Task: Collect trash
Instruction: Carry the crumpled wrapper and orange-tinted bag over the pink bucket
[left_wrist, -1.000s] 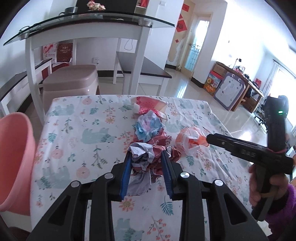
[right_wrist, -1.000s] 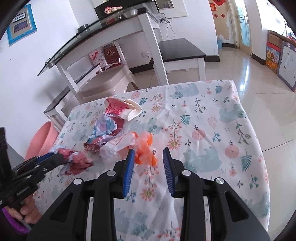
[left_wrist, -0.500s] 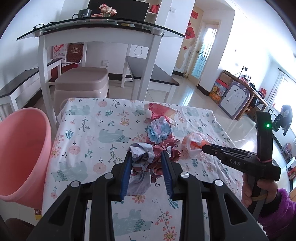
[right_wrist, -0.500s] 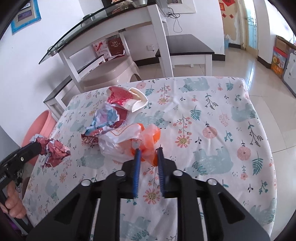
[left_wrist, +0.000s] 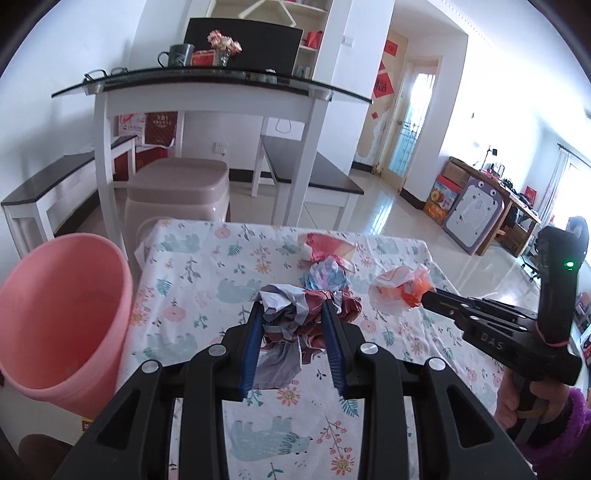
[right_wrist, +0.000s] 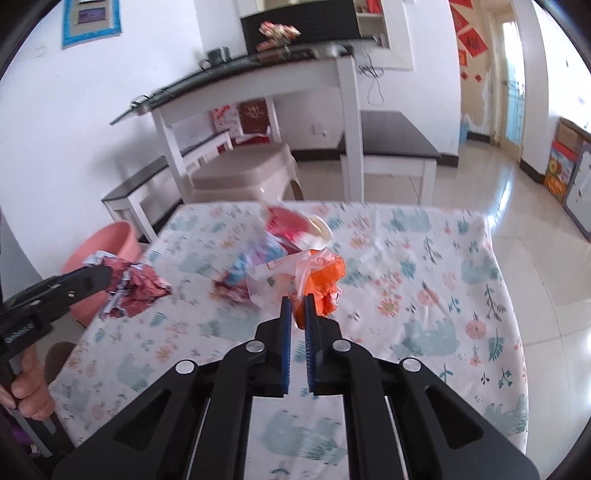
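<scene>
My left gripper (left_wrist: 291, 314) is shut on a crumpled red and grey wrapper (left_wrist: 291, 321), held above the table; it also shows in the right wrist view (right_wrist: 129, 291). My right gripper (right_wrist: 299, 299) is shut on an orange and white plastic bag (right_wrist: 314, 273), lifted off the table; the bag shows in the left wrist view (left_wrist: 399, 291). A blue and white crumpled wrapper (left_wrist: 328, 277) and a red paper cup (right_wrist: 299, 229) lie on the floral tablecloth (left_wrist: 207, 280). A pink bin (left_wrist: 59, 317) stands at the table's left edge, left of my left gripper.
A beige plastic stool (left_wrist: 181, 192) stands beyond the table's far edge. A white glass-topped desk (left_wrist: 207, 88) and dark benches (left_wrist: 310, 173) are behind it. Shiny tiled floor (right_wrist: 535, 221) lies to the right.
Both grippers have risen with their loads. The right gripper closed on the orange bag and lifted it. The left gripper moved back and left, so the pink bin is nearer.
</scene>
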